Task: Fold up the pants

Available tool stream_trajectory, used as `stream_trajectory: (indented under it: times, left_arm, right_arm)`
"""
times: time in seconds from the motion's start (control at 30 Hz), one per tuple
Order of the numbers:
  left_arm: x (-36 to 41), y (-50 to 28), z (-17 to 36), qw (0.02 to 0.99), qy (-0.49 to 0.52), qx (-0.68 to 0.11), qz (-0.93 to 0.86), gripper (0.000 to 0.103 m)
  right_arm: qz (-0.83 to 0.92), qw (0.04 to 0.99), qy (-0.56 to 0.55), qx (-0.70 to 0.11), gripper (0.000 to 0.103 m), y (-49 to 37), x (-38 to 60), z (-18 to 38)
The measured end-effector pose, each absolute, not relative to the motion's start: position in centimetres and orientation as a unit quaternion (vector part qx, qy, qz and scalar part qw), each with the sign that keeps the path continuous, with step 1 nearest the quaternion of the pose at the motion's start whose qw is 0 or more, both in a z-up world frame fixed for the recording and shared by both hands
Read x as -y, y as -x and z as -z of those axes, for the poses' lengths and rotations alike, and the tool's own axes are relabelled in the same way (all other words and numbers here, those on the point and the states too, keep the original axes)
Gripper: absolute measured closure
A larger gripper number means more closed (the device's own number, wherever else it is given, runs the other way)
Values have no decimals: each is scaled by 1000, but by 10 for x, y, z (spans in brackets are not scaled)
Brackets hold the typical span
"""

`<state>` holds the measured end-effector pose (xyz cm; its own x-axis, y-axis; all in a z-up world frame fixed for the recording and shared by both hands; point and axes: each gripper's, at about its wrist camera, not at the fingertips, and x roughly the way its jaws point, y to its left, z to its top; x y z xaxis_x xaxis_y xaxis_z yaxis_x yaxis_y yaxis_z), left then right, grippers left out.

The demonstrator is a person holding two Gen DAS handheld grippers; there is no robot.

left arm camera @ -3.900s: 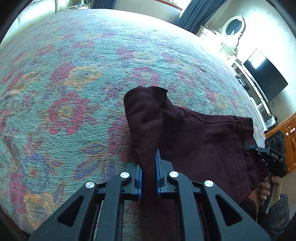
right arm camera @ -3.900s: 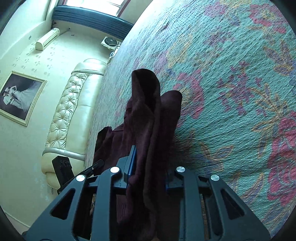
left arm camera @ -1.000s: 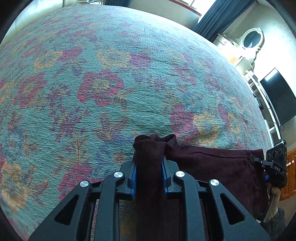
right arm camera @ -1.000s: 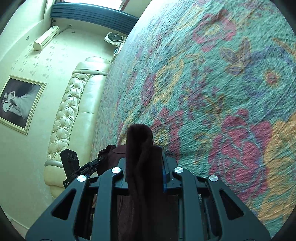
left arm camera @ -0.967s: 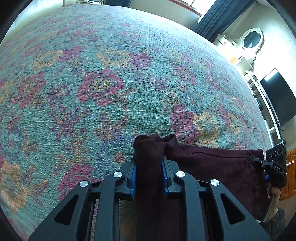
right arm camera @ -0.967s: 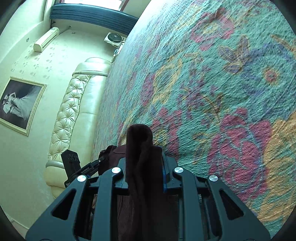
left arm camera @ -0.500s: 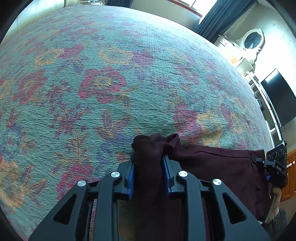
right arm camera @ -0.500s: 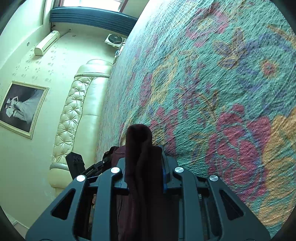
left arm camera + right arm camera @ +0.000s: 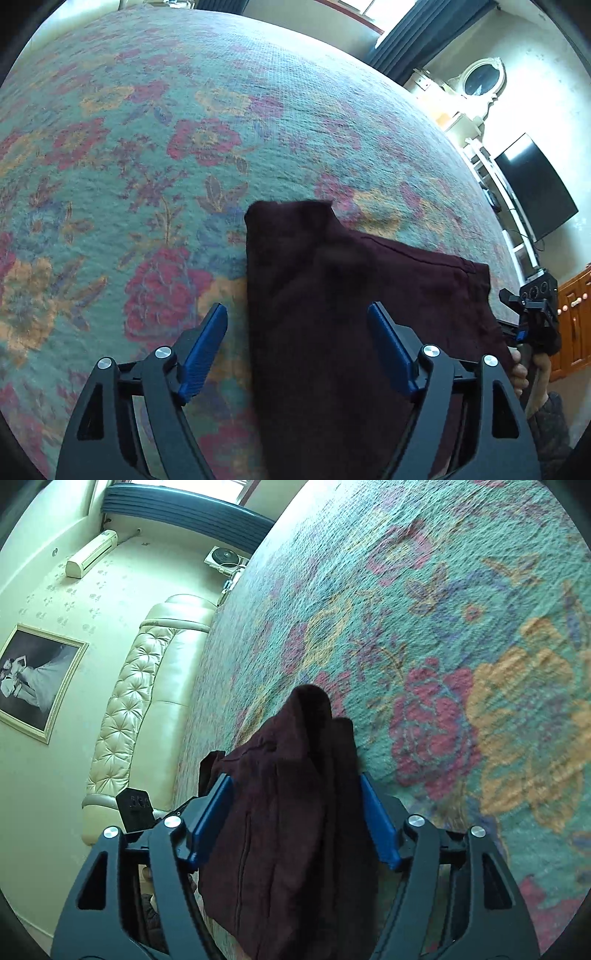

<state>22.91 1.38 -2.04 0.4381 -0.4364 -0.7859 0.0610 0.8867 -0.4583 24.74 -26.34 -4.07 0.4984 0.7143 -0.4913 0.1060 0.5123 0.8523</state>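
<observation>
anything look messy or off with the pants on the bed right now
Slightly. The pants lie folded on the bedspread, but the corner by the right gripper stands bunched up instead of flat. Both grippers' jaws are opening, left gripper included.

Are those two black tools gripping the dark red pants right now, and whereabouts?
Neither. Both the left tool and the right tool are opening; the pants lie between their blue pads, no longer pinched, on the bed cover.

Black hand-held gripper with blue pads and silver screws.
</observation>
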Motion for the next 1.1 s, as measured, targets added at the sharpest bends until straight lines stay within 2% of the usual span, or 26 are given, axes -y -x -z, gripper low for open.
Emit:
stream_trajectory:
  times: [0.37, 0.53, 0.63, 0.83, 0.87, 0.93, 0.97, 1.0, 1.1]
  left_arm:
    - [-9, -146, 37, 785, 275, -516, 204, 22]
    - [-10, -148, 38, 775, 309, -511, 205, 22]
    - [-7, -150, 39, 772, 319, -509, 205, 22]
    - [-8, -146, 43, 772, 334, -501, 203, 23]
    - [-7, -146, 43, 774, 330, -504, 198, 28]
    - [-6, -145, 44, 780, 311, -513, 178, 43]
    - [-6, -144, 44, 783, 303, -516, 170, 55]
    - [-7, -144, 45, 785, 299, -517, 164, 66]
    - [-13, -143, 47, 785, 300, -520, 151, 85]
  right_arm:
    - [-197, 724, -494, -439, 26, -168, 277, 44]
    - [-211, 717, -498, -440, 24, -167, 262, 44]
    - [-212, 721, -485, -447, 18, -171, 251, 42]
    - [-218, 720, -464, -467, 18, -184, 230, 40]
    - [-219, 719, -461, -472, 22, -185, 227, 40]
    - [-214, 712, -456, -489, 42, -187, 221, 43]
    - [-213, 708, -457, -494, 57, -188, 219, 47]
    - [-213, 708, -459, -492, 60, -186, 219, 48]
    - [-214, 702, -477, -484, 64, -183, 222, 49]
